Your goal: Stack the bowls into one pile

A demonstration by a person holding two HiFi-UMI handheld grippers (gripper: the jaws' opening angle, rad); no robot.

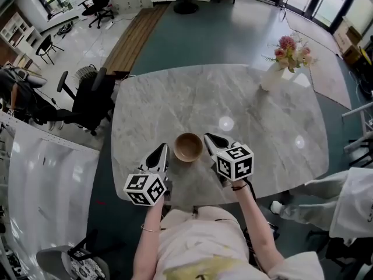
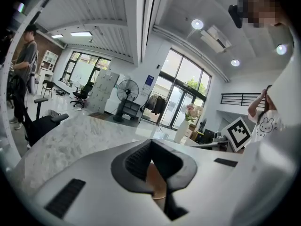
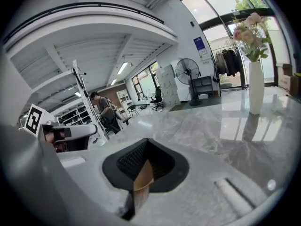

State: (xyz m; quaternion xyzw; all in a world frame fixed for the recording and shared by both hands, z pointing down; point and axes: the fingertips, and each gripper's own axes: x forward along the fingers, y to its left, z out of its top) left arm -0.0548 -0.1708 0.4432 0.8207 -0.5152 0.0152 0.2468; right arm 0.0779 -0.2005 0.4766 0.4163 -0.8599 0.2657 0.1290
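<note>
A brown wooden bowl (image 1: 188, 147) stands upright on the marble table (image 1: 175, 98) near its front edge, in the head view. My left gripper (image 1: 161, 154) sits just left of the bowl and my right gripper (image 1: 211, 140) just right of it, each apart from the rim. Both have their jaws together with nothing held. In the left gripper view, the left gripper (image 2: 150, 147) shows a brown sliver of the bowl (image 2: 157, 180) through the wedge under its closed tips. The right gripper (image 3: 146, 147) shows the same bowl (image 3: 142, 178) in its own view.
A white vase of pink flowers (image 1: 280, 63) stands at the table's far right. Black office chairs (image 1: 87, 101) are on the floor to the left, and a person's legs (image 1: 326, 200) are at the right. A person (image 3: 106, 109) stands far off by shelving.
</note>
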